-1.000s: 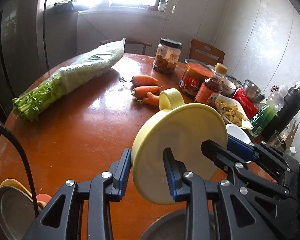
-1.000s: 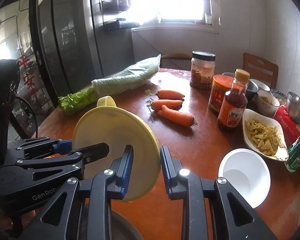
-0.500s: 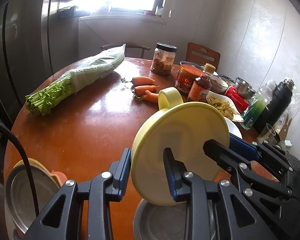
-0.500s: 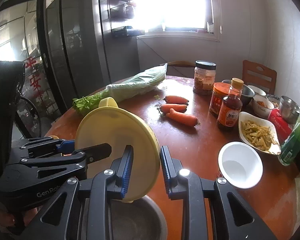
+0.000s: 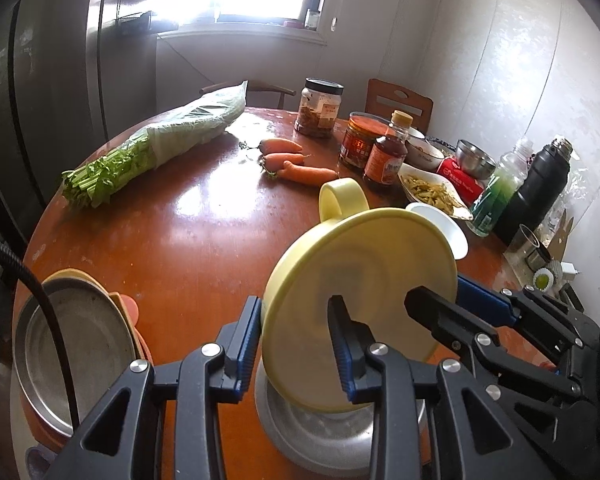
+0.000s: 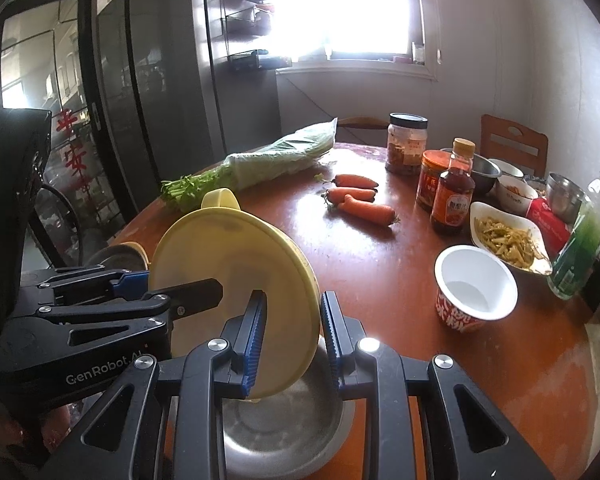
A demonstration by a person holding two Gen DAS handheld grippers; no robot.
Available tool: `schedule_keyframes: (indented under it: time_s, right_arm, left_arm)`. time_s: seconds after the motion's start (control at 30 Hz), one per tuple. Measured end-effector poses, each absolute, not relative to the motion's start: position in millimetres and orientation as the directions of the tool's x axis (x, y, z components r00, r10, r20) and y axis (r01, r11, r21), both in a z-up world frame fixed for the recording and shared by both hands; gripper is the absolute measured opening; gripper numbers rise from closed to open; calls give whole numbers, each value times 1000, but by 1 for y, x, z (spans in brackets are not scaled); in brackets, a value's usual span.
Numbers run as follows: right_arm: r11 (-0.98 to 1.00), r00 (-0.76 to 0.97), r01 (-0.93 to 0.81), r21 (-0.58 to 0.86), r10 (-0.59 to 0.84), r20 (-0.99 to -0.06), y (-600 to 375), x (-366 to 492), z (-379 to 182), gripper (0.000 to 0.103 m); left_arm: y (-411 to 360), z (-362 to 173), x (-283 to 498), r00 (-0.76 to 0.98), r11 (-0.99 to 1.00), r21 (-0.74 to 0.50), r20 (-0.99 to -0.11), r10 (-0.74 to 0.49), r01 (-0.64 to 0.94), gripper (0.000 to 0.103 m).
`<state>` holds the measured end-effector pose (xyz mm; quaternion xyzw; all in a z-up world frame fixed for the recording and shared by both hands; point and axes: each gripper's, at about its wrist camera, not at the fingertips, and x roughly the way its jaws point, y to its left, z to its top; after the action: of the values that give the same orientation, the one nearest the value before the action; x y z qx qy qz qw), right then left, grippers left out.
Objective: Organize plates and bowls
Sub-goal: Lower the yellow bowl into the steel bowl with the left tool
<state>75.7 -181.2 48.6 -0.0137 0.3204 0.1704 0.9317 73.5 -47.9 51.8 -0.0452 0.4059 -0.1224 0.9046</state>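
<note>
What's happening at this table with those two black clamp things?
A person is working two handheld grippers, tidying dishes. Both the left gripper and the right gripper are shut on one yellow plate, holding it tilted on edge just above a metal bowl at the near side of the table. A stack of plates waits nearby; food and bottles are untouched.

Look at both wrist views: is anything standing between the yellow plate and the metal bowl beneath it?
Nothing visible. Both grippers, left and right, clamp the yellow plate on edge directly above the metal bowl, with only open space between them. The white cup stands off to one side.
</note>
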Motion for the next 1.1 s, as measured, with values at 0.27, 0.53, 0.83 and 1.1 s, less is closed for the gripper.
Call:
schedule_keyframes:
  time_s: [0.27, 0.53, 0.83, 1.1]
  right_arm:
    - [942, 724, -326, 84, 306, -618, -183, 62, 40, 29]
    - [939, 688, -330, 99, 311, -655, -186, 57, 21, 30]
    - [938, 654, -330, 108, 310, -690, -191, 55, 6, 31]
    - [936, 631, -325, 135, 321, -706, -197, 56, -5, 31]
  left_arm:
    - [-54, 40, 62, 614, 966, -171, -748, -254, 192, 37]
    - [-56, 25, 61, 577, 965, -174, -776, -256, 194, 37]
    - [-66, 16, 56, 547, 965, -141, -801, -243, 222, 37]
    - [-72, 9, 59, 532, 964, -121, -814, -233, 237, 38]
